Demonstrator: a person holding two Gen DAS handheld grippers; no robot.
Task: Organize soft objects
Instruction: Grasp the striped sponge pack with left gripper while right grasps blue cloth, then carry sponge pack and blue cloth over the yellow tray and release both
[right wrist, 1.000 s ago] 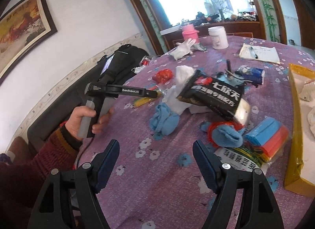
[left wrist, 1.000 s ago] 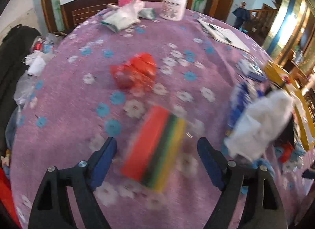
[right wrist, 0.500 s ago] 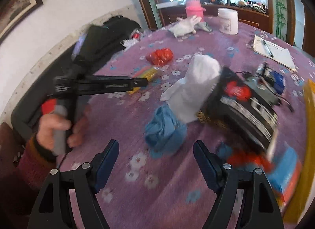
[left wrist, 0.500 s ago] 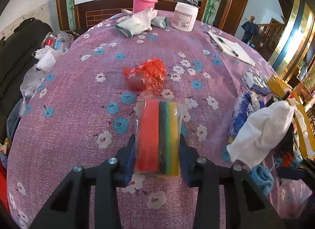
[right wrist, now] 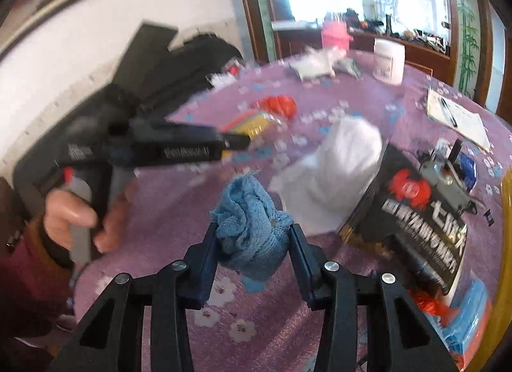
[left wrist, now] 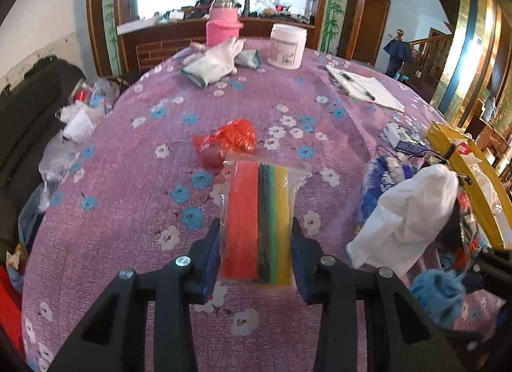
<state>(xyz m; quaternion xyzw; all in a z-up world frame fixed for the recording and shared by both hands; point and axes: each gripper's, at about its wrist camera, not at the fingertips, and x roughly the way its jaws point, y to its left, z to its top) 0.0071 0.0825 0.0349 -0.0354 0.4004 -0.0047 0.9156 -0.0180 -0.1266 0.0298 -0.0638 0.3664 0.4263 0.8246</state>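
A plastic-wrapped pack of sponges [left wrist: 259,212], striped red, black, green and yellow, lies on the purple flowered tablecloth [left wrist: 134,199]. My left gripper [left wrist: 256,231] is shut on the pack's near end, a blue pad against each side. In the right wrist view the same gripper [right wrist: 235,141] reaches in from the left, blurred, with a hand [right wrist: 70,215] on its grip. A crumpled blue cloth [right wrist: 249,212] sits between the pads of my right gripper [right wrist: 252,231]. Its jaws are closing and both pads touch the cloth.
A red plastic bag [left wrist: 227,141] lies just beyond the sponges. A white cloth [right wrist: 336,173] and a black packet [right wrist: 412,218] crowd the right. White gloves [left wrist: 214,61], a pink bottle [left wrist: 222,28], a white jar [left wrist: 286,47] and a notebook [left wrist: 364,87] sit far back. A yellow tray [left wrist: 464,173] lines the right edge.
The left jaws closed on the sponge pack and have held it since. My right gripper moved in over the blue cloth and its jaws came together around it.
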